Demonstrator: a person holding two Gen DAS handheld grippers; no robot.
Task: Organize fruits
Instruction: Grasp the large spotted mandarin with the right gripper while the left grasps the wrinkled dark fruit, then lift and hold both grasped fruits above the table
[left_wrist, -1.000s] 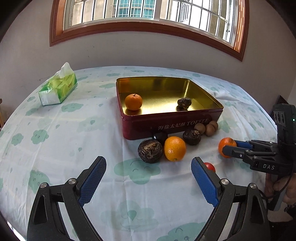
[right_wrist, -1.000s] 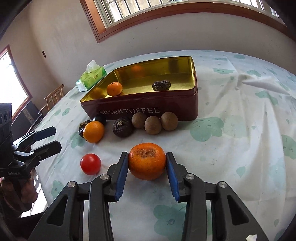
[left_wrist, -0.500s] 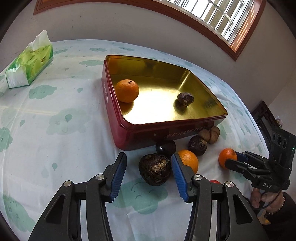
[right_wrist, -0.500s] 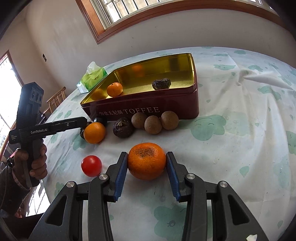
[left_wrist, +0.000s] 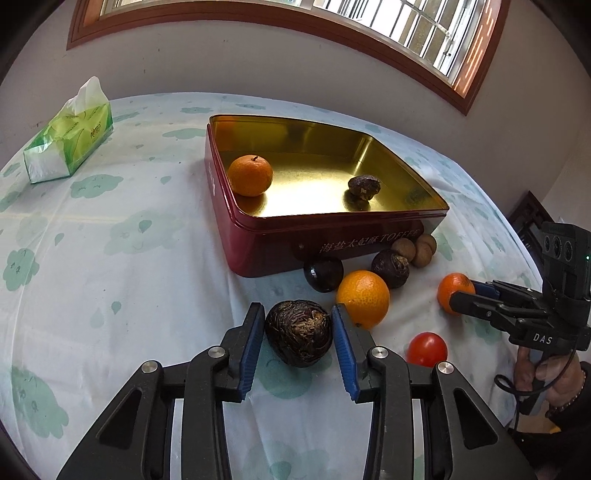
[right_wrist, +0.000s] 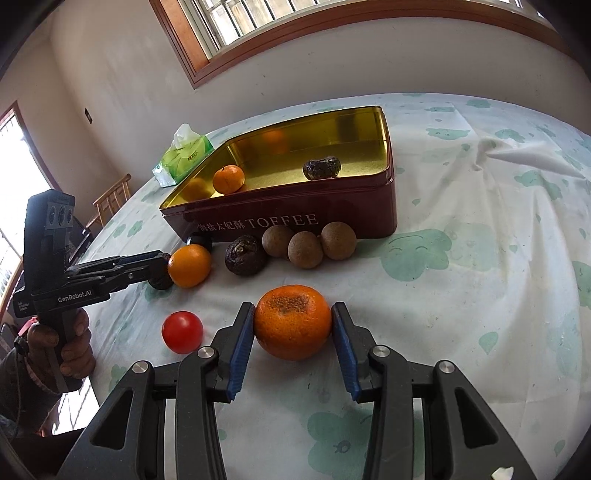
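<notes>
A red toffee tin (left_wrist: 258, 236) with a gold inside holds a small orange (left_wrist: 250, 174) and a dark wrinkled fruit (left_wrist: 364, 186). My left gripper (left_wrist: 298, 328) is shut on a large dark wrinkled fruit (left_wrist: 298, 332) on the cloth in front of the tin. My right gripper (right_wrist: 292, 325) is shut on an orange (right_wrist: 292, 320) that rests on the cloth; it also shows in the left wrist view (left_wrist: 452, 291). Between them lie another orange (left_wrist: 363, 298), a red tomato (left_wrist: 426, 349), two dark fruits (left_wrist: 390, 267) and three brown round fruits (right_wrist: 304, 249).
A green tissue pack (left_wrist: 70, 136) lies at the far left of the table. The cloud-print cloth (left_wrist: 110, 258) covers the round table. A wooden chair (right_wrist: 110, 195) stands beyond the table's left edge. Wall and window are behind.
My left gripper moved forward and down over the large dark fruit and its jaws closed from wide open onto it. My right gripper stayed shut on its orange.
</notes>
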